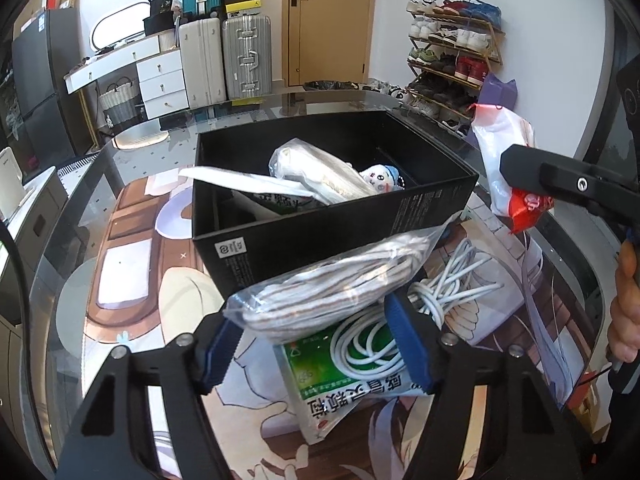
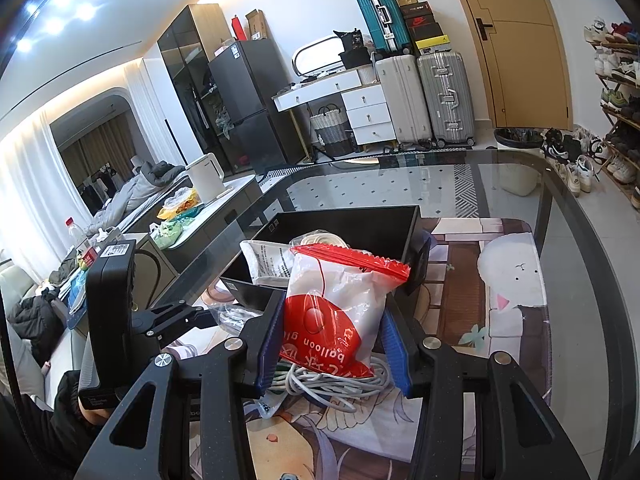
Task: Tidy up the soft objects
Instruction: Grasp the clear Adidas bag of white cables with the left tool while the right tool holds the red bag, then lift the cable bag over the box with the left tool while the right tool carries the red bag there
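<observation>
My left gripper is shut on a clear bag of white striped cloth and holds it just in front of the black box. The box holds another clear bag of cloth, a white packet and a small plush doll. My right gripper is shut on a red and white balloon bag, held above the table to the right of the box; it also shows in the left wrist view. A white cable coil and a green packet lie on the mat below.
The box stands on a printed mat on a glass table. Beyond the table are suitcases, white drawers, a door and a shoe rack. A counter with a kettle lies to the left.
</observation>
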Motion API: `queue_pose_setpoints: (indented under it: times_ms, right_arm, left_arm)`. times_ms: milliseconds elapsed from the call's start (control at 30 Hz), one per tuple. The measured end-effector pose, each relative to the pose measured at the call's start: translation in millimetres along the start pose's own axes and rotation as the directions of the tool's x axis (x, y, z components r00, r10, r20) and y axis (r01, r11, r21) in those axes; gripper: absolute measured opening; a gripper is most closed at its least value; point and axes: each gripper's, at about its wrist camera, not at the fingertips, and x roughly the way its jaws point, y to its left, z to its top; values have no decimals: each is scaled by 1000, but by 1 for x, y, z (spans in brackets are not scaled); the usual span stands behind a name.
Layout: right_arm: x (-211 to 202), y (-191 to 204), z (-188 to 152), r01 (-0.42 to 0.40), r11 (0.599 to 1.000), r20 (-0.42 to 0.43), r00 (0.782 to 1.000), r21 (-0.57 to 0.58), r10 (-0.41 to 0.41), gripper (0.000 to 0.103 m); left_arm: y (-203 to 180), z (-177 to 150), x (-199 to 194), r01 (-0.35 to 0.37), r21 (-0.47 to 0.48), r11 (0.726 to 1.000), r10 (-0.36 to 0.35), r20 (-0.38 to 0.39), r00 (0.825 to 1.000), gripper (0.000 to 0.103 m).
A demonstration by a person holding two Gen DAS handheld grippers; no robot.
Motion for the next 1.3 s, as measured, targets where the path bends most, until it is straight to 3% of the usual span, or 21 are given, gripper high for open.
queue_pose_setpoints:
  times_ms: [233,367,700,800,1033,1300]
  right_arm:
    - [0,-1,1,0,1000,1,1000,0,0,46]
    - [-1,-2,0,1,1000,0,1000,1,-1,46]
    - [-4,-6,2,-1,1000,-6,1000,-3,1,46]
    - [-4,-6,2,-1,1000,-5,1000,-3,1,46]
    - [-4,-5,2,-2,1000,-8,1000,-3,2,46]
    - [-3,-2,1,-2,1000,-13,1000,-9,2,46]
  left_arm:
    - [0,-5,0,15,50,999,-14,-36,999,71]
    - [3,-7,-2,42,64,997,-38,-65,997,80]
    - [-6,-14,-9,105,135,985,-92,-100,991,82]
    - [0,-11,-10,126,102,987,-117,-87,989,86]
    - [21,-4,-10,216,-42,976,-217,-33,976,86]
    - [18,4,4,192,-75,978,-197,-58,979,91]
